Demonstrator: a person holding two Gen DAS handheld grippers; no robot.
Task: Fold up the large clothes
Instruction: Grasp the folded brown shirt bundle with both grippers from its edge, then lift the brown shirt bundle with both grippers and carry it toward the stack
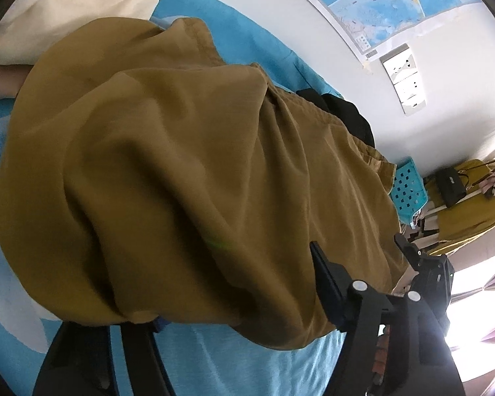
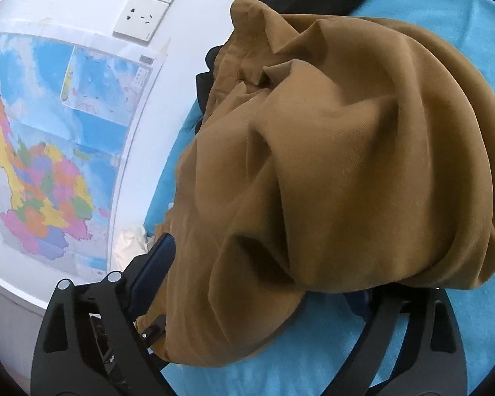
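A large mustard-brown garment (image 1: 188,171) lies bunched in soft folds on the blue bedsheet (image 1: 247,363). In the left wrist view my left gripper (image 1: 234,297) stands wide. Its right finger (image 1: 326,283) rests against the cloth's near edge, and its left finger is hidden under the hem. The right gripper (image 1: 425,264) shows at that garment's right end. In the right wrist view the same garment (image 2: 346,165) heaps up between the wide jaws of my right gripper (image 2: 267,270). The left finger (image 2: 155,270) lies beside the cloth, and the other is covered by it.
A black garment (image 1: 346,112) lies beyond the brown one by the white wall, near a teal perforated basket (image 1: 409,188). A cream pillow (image 1: 76,3) sits at the bed's far end. A map (image 2: 49,148) and wall sockets (image 2: 142,16) are close on the wall.
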